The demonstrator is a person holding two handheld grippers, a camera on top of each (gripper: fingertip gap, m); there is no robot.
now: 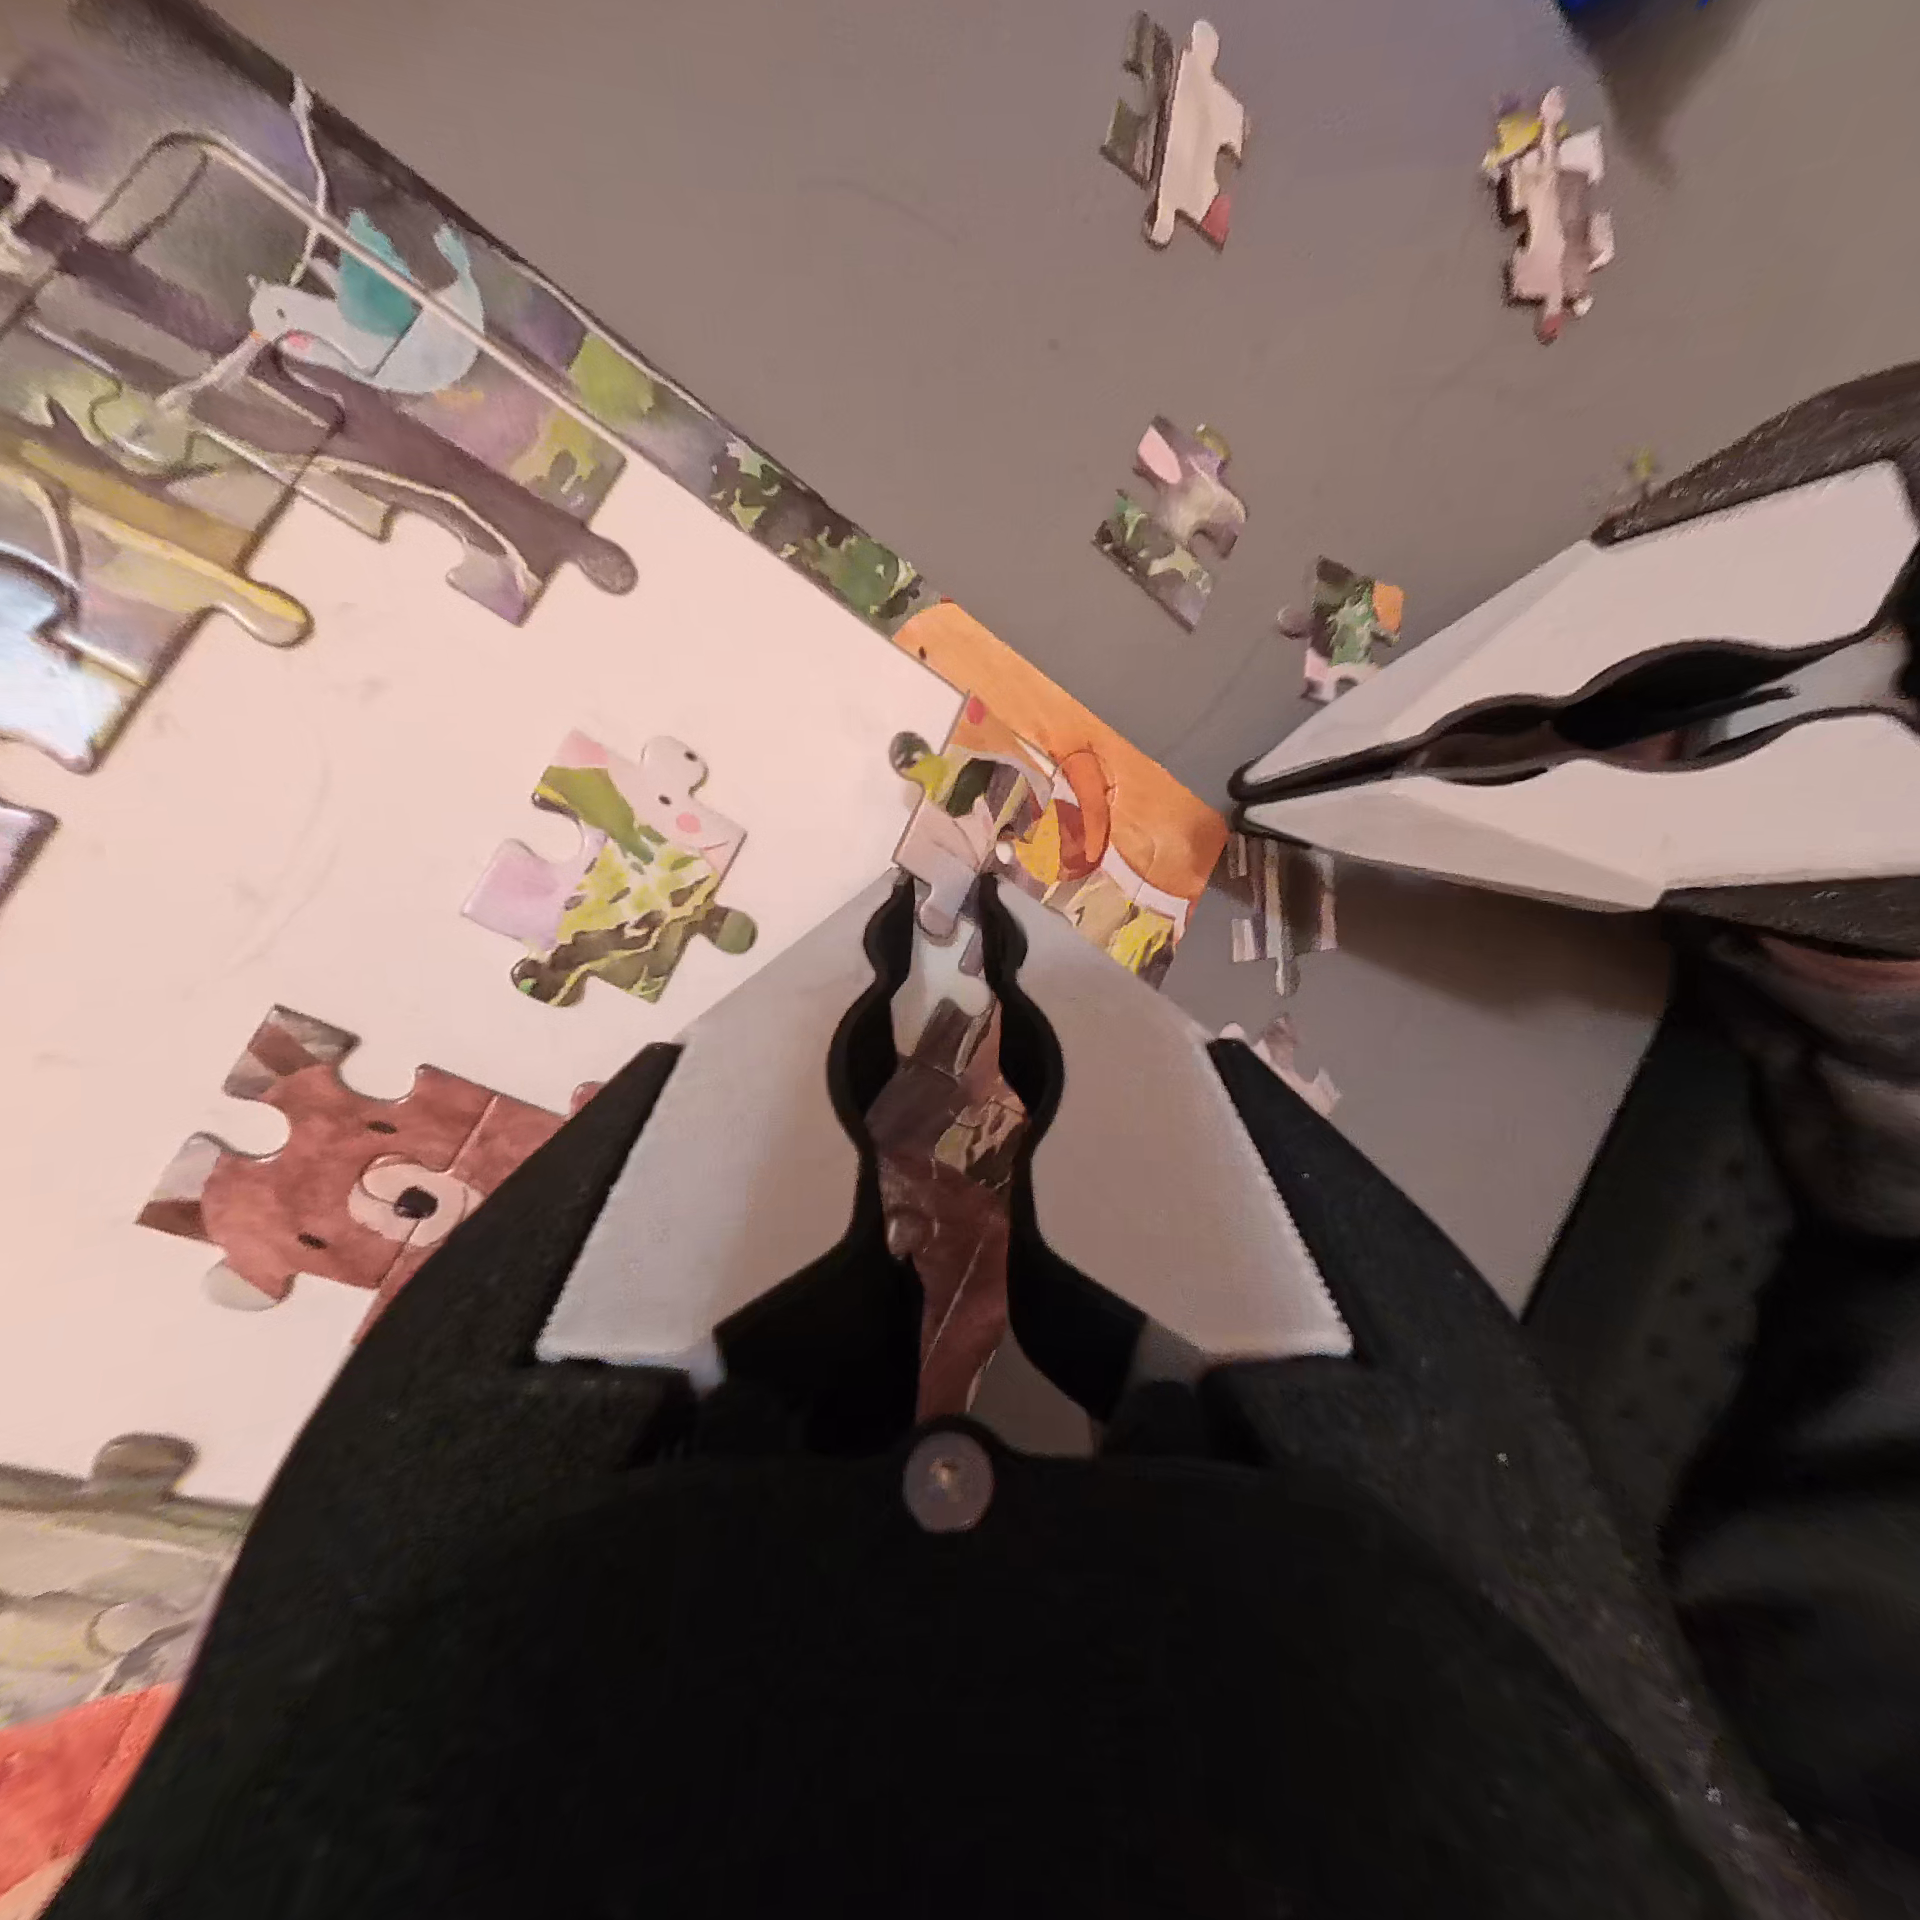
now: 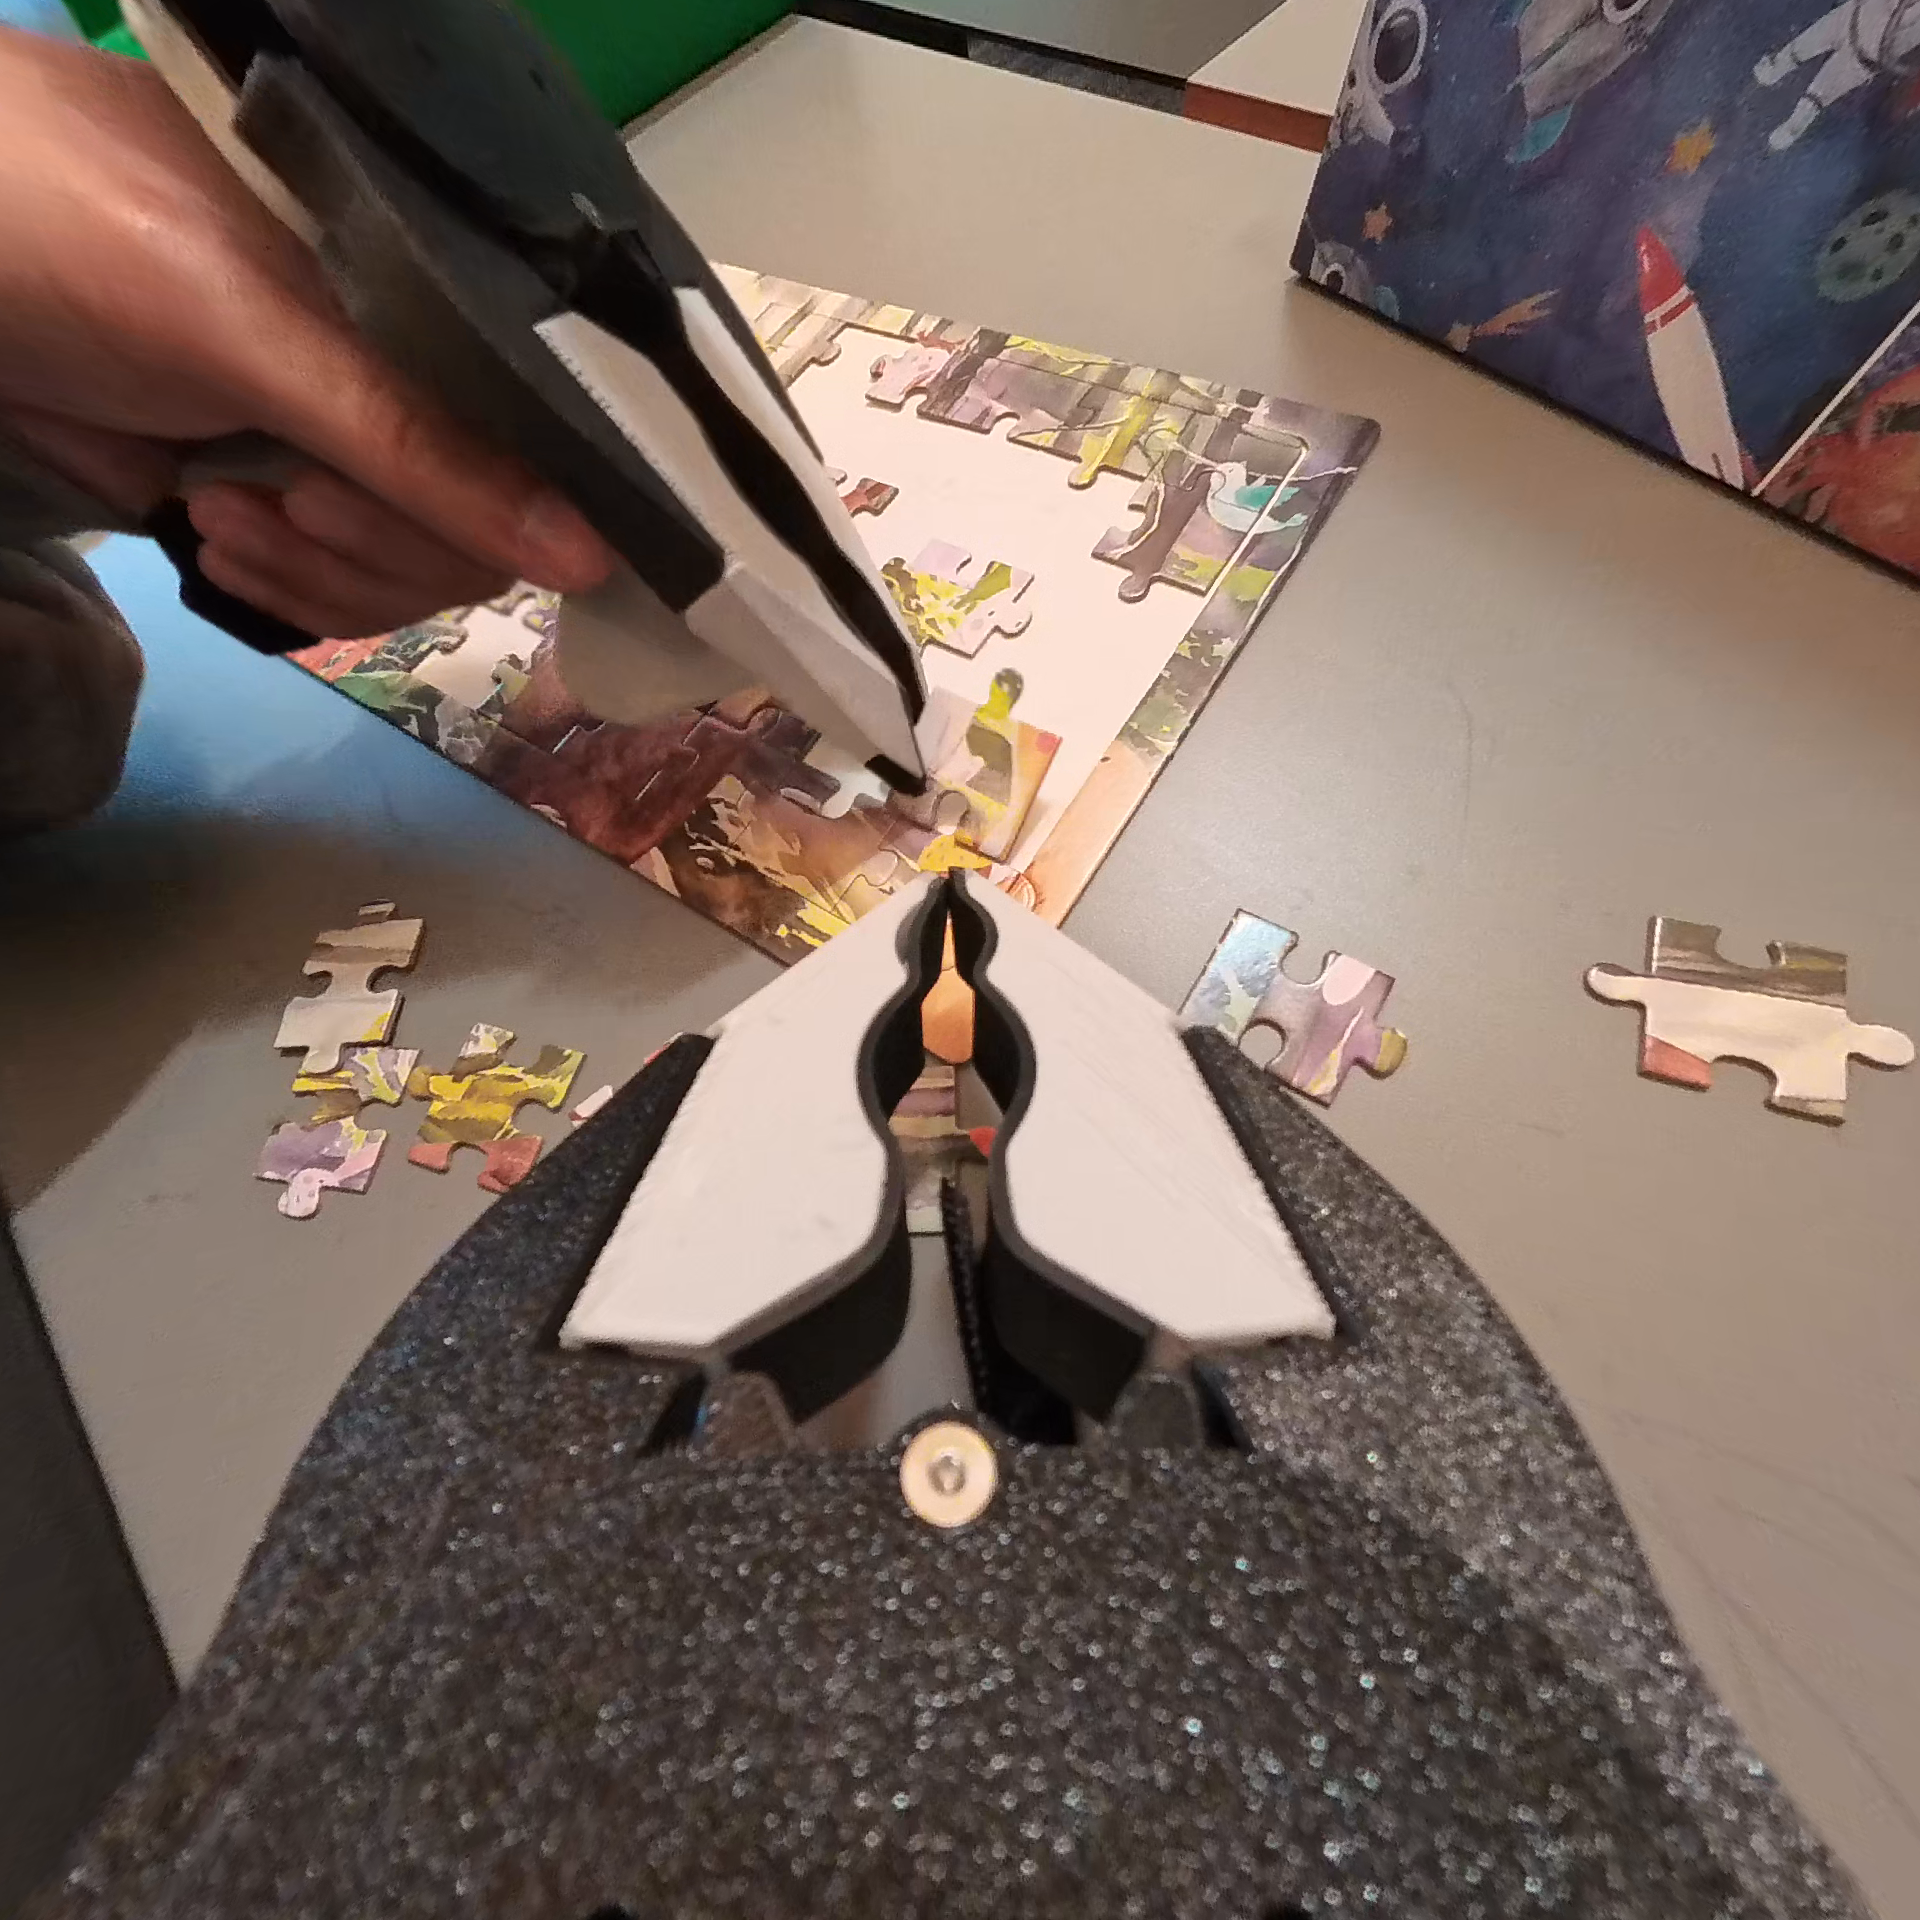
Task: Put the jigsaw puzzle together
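Observation:
The puzzle board (image 1: pixel 312 831) has a white base and a picture border, with joined pieces along its edges. My left gripper (image 1: pixel 940 883) is shut on the knob of a grey, green and orange puzzle piece (image 1: pixel 977 800) at the board's orange corner. In the right wrist view a hand holds the left gripper (image 2: pixel 904 774), tips down on that piece (image 2: pixel 982 743). My right gripper (image 2: pixel 951 883) is shut and empty, just above the board's (image 2: pixel 966 488) near corner. It also shows in the left wrist view (image 1: pixel 1242 805), beside the corner.
A green piece (image 1: pixel 623 862) and brown bear pieces (image 1: pixel 343 1174) lie loose on the board. Several loose pieces lie on the grey table (image 2: pixel 1507 675), such as two (image 2: pixel 1299 1008) (image 2: pixel 1756 1018) to the right and a cluster (image 2: pixel 488 1101) to the left. A blue space-themed box (image 2: pixel 1621 229) stands far right. Across from one pair of fingers to the other is roughly 5 cm.

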